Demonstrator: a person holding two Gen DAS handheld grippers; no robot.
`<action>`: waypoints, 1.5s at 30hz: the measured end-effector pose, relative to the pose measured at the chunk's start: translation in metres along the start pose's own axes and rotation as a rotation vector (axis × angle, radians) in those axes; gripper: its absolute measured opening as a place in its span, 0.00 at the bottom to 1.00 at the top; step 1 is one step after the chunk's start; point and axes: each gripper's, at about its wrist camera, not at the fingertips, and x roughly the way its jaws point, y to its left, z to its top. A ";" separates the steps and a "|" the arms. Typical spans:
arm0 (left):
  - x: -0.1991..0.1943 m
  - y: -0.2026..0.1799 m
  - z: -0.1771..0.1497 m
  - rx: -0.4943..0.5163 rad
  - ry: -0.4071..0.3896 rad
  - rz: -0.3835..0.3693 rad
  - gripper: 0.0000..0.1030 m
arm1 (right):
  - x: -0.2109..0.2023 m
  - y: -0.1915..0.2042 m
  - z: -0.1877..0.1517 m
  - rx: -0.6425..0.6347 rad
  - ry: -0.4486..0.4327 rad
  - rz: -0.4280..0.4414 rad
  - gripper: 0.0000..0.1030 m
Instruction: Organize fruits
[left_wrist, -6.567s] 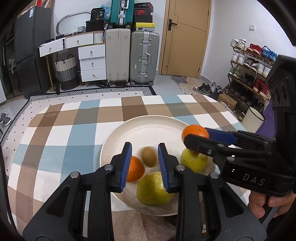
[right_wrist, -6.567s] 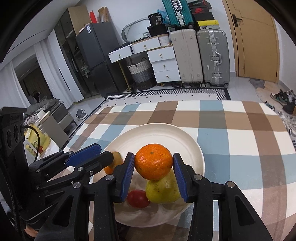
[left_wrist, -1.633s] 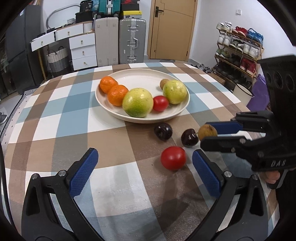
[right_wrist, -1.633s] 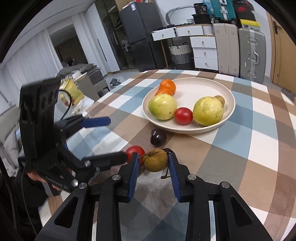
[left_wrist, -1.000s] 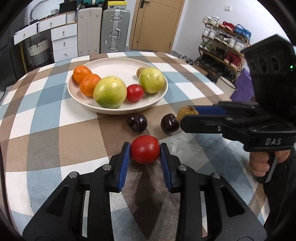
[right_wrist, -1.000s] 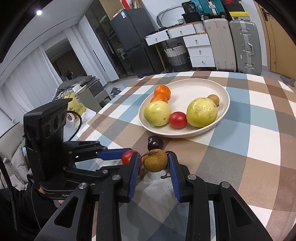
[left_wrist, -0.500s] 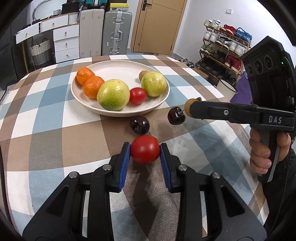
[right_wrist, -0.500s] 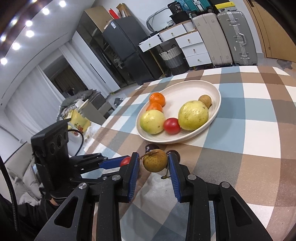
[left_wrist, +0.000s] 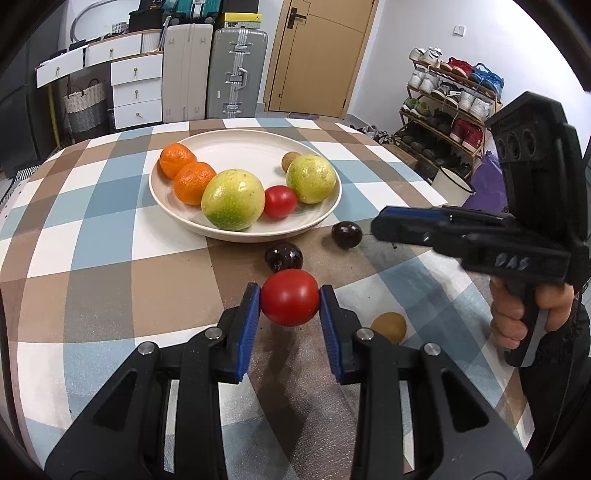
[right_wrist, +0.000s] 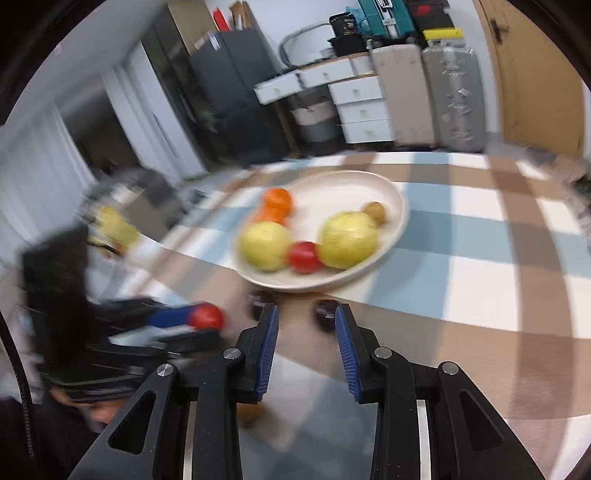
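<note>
My left gripper (left_wrist: 290, 308) is shut on a red tomato (left_wrist: 290, 297) and holds it above the checked tablecloth, in front of the white plate (left_wrist: 325, 206). The plate holds two oranges (left_wrist: 194, 182), two yellow-green fruits (left_wrist: 233, 199), a small tomato (left_wrist: 280, 201) and a small brown fruit (left_wrist: 290, 160). Two dark plums (left_wrist: 283, 255) lie before the plate. A small brown fruit (left_wrist: 388, 326) lies on the cloth near my left fingers; it also shows under the right gripper (right_wrist: 248, 412). My right gripper (right_wrist: 306, 332) is empty, its jaws slightly apart; the right wrist view is blurred.
Suitcases (left_wrist: 238, 72), white drawers (left_wrist: 136, 88) and a door (left_wrist: 317, 55) stand behind the table. A shoe rack (left_wrist: 443, 99) and a white pot (left_wrist: 452, 184) stand at the right. The table's right edge is near the right hand (left_wrist: 532, 314).
The brown fruit has left my right gripper and now lies on the cloth. The right gripper has swung and its view is blurred. My left gripper has lifted the tomato slightly.
</note>
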 end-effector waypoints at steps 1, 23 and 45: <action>0.001 0.000 0.000 0.001 0.002 0.002 0.28 | 0.006 0.001 -0.001 -0.012 0.029 -0.023 0.32; -0.001 0.004 0.000 -0.014 -0.012 0.014 0.28 | 0.040 0.017 0.001 -0.132 0.093 -0.077 0.26; -0.022 0.003 0.033 0.002 -0.092 0.091 0.28 | -0.007 0.027 0.022 -0.115 -0.047 -0.012 0.26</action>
